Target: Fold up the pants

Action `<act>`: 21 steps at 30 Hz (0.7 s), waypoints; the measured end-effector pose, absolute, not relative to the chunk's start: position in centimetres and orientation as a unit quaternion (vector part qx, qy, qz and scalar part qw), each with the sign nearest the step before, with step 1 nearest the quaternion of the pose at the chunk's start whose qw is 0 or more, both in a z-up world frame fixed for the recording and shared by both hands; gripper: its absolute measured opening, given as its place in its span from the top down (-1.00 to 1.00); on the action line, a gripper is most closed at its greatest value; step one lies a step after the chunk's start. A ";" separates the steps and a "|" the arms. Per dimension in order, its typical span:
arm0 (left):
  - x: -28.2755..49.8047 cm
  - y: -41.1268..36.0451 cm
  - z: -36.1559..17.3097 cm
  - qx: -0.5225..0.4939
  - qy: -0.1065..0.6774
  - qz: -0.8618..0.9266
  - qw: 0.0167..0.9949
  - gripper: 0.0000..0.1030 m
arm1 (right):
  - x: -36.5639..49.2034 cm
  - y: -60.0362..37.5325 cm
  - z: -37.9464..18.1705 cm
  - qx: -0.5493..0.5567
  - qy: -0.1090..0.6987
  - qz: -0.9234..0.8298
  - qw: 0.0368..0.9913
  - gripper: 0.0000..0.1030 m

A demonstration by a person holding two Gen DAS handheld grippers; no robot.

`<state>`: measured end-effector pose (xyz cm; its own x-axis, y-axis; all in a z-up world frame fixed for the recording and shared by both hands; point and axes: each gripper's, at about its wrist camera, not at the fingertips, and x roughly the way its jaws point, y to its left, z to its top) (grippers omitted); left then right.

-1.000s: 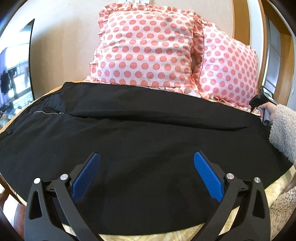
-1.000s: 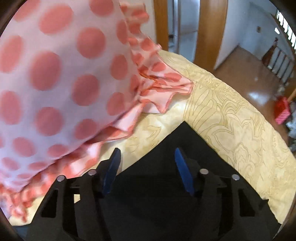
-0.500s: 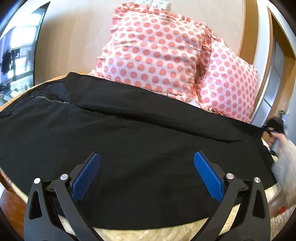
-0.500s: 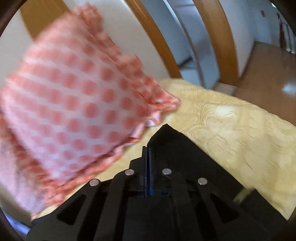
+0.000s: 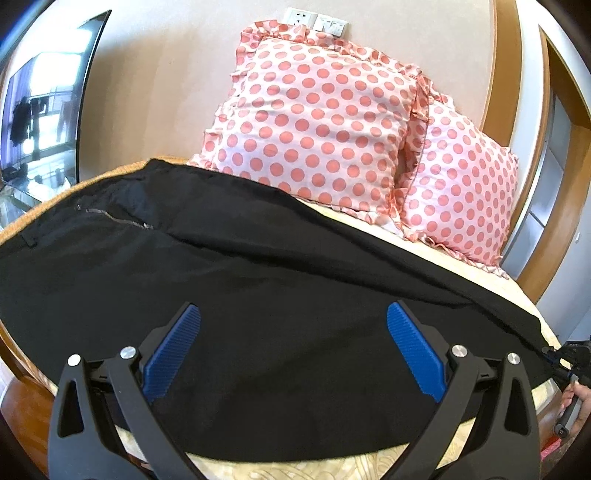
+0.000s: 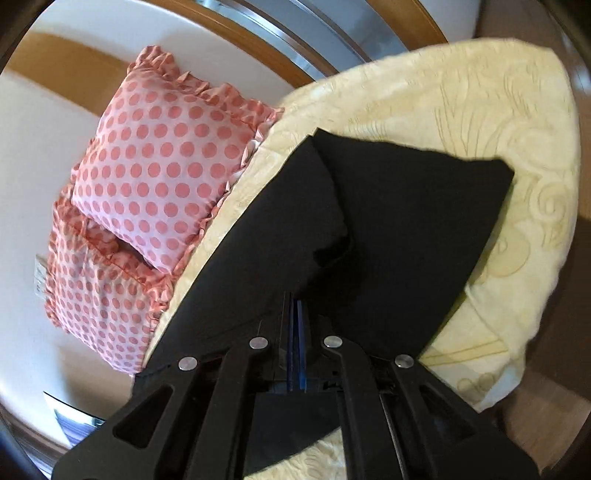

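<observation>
Right gripper point(image 6: 295, 314): we see its blue pads pressed together on a hem corner of the black pants point(image 6: 388, 229).
Left gripper point(image 5: 293, 347): fingers spread wide, hovering over the pants point(image 5: 258, 295) — gripping nothing.
Pants: we find them across the yellow bedspread point(image 6: 461, 99), long axis side to side, zipper point(image 5: 118, 220) end to the left.
Writing: none we can read.
Views: only the left view shows the wall sockets point(image 5: 316, 20) — both show the polka-dot pillows point(image 5: 317, 118).
</observation>
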<state>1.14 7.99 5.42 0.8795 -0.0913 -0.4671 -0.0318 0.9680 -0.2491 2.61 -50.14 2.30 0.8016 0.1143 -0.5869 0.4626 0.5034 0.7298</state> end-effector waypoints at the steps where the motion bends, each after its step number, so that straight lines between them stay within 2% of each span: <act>1: 1.3 8.2 5.8 -0.125 0.243 -0.015 0.962 -0.96 | 2.4 -50.0 2.5 0.490 0.299 -0.109 0.812 0.88; 2: 1.5 8.5 6.3 -0.120 0.240 -0.016 0.963 -0.96 | 2.2 -50.1 2.6 0.494 0.304 -0.110 0.807 0.76; 7: 4.6 11.1 8.2 -0.135 0.251 -0.012 0.958 -0.96 | 2.5 -50.8 2.5 0.516 0.294 -0.102 0.798 0.65; 9: 7.0 12.2 8.6 -0.154 0.266 -0.009 0.951 -0.96 | 2.6 -51.0 2.4 0.516 0.283 -0.103 0.802 0.68; 11: 9.8 13.2 8.8 -0.174 0.280 -0.008 0.944 -0.96 | 3.3 -51.3 2.4 0.507 0.274 -0.097 0.811 0.95; 17: 19.2 16.3 8.9 -0.236 0.327 0.016 0.915 -0.94 | 1.9 -52.6 3.4 0.513 0.223 -0.096 0.824 0.95; 21: 25.9 17.1 7.6 -0.248 0.373 0.034 0.893 -0.64 | 2.0 -53.0 2.9 0.522 0.227 -0.092 0.817 0.95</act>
<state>25.92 17.10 7.62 0.7195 -0.1248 -0.6832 -0.2457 0.8743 -0.4185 2.00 -53.04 2.88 0.8797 0.0875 -0.4674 0.3875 0.4378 0.8113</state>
